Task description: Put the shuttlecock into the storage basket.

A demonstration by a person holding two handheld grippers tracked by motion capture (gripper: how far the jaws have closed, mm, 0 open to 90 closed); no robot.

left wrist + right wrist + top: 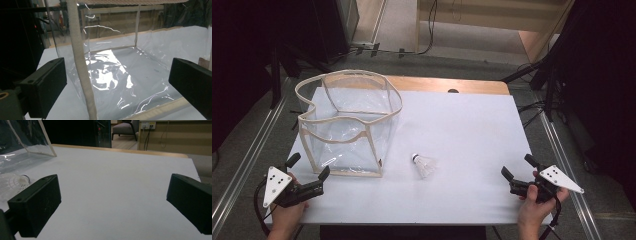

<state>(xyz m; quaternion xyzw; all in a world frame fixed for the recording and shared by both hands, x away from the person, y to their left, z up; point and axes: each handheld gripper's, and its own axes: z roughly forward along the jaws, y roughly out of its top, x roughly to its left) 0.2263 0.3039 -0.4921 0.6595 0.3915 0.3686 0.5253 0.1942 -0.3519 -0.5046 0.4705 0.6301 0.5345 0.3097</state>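
Both the left gripper [308, 167] at lower left and the right gripper [517, 166] at lower right gape empty, the shuttlecock [424, 165] lying mid-desk [472, 130] beside the clear bag [347, 125].

A white shuttlecock [424, 165] is lying on its side just beside my clear, beige-trimmed bag [348, 122], which is standing open.
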